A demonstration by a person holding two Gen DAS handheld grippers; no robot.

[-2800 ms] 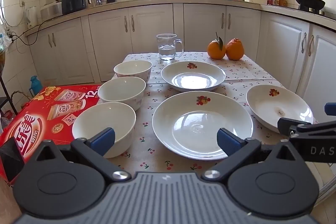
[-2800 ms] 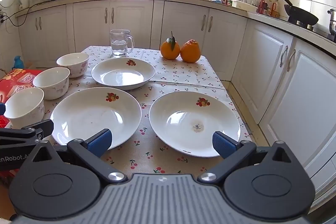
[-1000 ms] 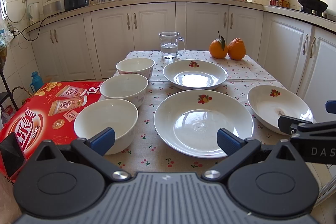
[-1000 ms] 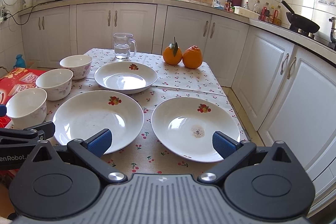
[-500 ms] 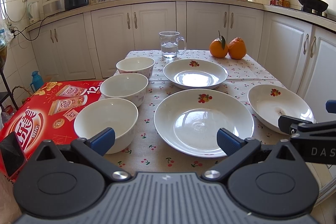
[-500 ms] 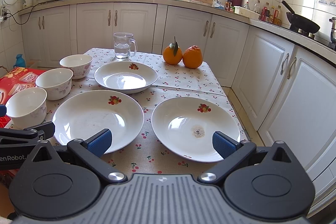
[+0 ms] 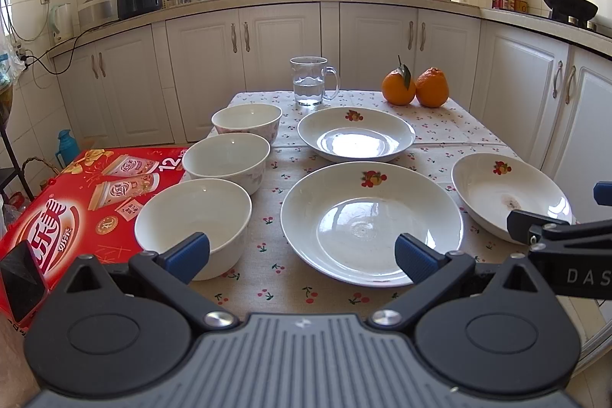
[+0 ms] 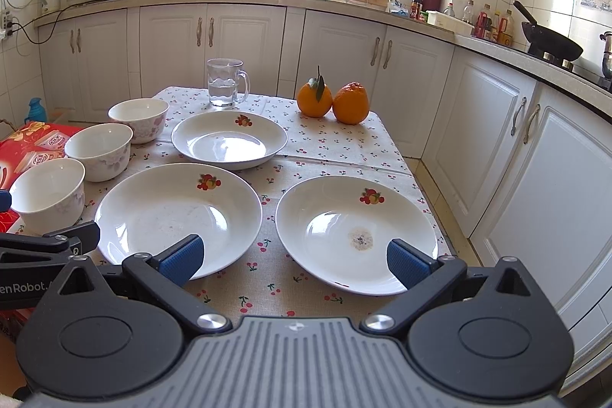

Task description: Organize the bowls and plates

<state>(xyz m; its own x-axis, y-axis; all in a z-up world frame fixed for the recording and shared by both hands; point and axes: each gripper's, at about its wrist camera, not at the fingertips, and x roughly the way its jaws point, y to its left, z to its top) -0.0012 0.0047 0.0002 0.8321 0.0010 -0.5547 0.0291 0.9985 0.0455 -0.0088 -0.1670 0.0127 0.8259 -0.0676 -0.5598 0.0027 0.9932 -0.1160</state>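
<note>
Your right gripper (image 7: 554, 213) clips the right plate (image 7: 493, 194); spread fingers (image 8: 179, 260) mask the middle plate (image 8: 168, 209).

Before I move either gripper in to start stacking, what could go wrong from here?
Three risks, judged from the layout:

1. The right plate lies close to the table's right edge; a push outward could slide it off.
2. The near bowl sits at the left table edge beside the red box; a poor grip could tip it over.
3. The glass mug holds water behind the far plate; reaching there risks a spill.
</note>
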